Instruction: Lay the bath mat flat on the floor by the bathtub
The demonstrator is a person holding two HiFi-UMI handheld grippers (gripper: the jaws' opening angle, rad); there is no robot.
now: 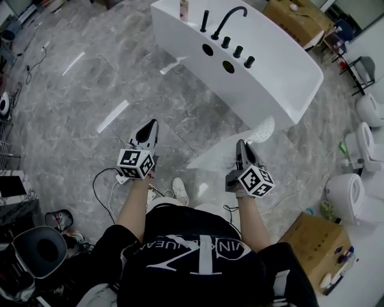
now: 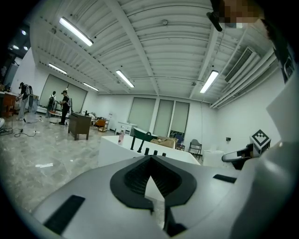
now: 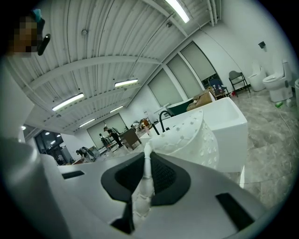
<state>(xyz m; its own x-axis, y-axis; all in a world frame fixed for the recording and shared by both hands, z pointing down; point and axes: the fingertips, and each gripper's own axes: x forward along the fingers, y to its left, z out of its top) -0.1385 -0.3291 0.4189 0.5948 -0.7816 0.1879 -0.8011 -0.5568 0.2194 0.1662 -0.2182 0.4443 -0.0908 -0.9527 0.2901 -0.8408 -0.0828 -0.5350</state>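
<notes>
The white bathtub stands ahead on the grey marble floor, with a black faucet on its rim. My right gripper is shut on an edge of the white bath mat. The mat hangs in the air between me and the tub, and its perforated end curls up near the tub's side. In the right gripper view the mat rises from the pinched jaws in front of the tub. My left gripper is held level to the left, shut and holding nothing, its tips pointing at the tub.
Toilets line the right wall. A cardboard box sits at the lower right and another behind the tub. A black cable loops on the floor by my feet. A black stool is at the lower left.
</notes>
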